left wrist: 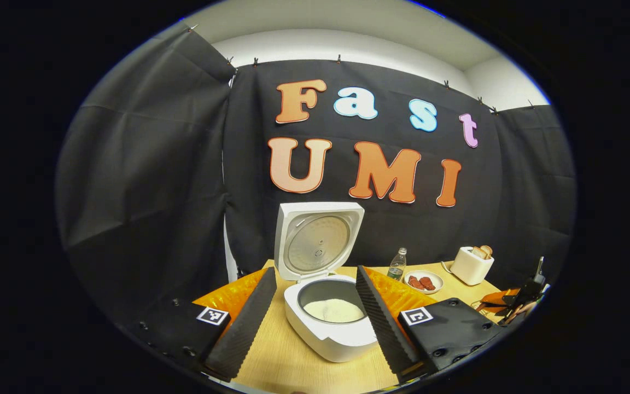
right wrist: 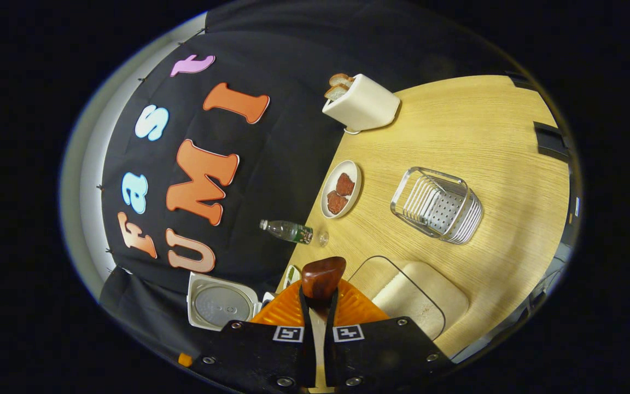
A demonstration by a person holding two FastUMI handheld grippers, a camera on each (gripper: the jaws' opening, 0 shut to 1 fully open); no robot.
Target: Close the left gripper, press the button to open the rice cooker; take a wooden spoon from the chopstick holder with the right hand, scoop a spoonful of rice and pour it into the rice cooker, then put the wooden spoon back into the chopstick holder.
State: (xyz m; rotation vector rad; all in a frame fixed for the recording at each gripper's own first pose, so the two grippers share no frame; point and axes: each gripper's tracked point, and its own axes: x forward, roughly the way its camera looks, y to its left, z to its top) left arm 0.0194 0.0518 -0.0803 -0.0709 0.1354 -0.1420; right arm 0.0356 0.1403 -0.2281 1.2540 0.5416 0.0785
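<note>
The white rice cooker (left wrist: 330, 328) stands open on the wooden table, its lid (left wrist: 318, 241) upright and white rice (left wrist: 334, 310) in the pot. My left gripper (left wrist: 315, 328) is open, with one finger on each side of the cooker and touching nothing. In the right gripper view, my right gripper (right wrist: 319, 300) is shut on the handle of a dark wooden spoon (right wrist: 323, 276), whose bowl points forward. The wire chopstick holder (right wrist: 438, 205) stands further off on the table. A clear box of rice (right wrist: 416, 298) lies just right of the fingers. The cooker lid (right wrist: 219, 306) shows at lower left.
A white toaster (right wrist: 361, 101) with bread, a plate (right wrist: 354, 171) with red pieces and a small water bottle (right wrist: 293, 232) stand along the table's back edge by the black wall. The same toaster (left wrist: 472, 265), plate (left wrist: 424, 276) and bottle (left wrist: 397, 264) appear right of the cooker.
</note>
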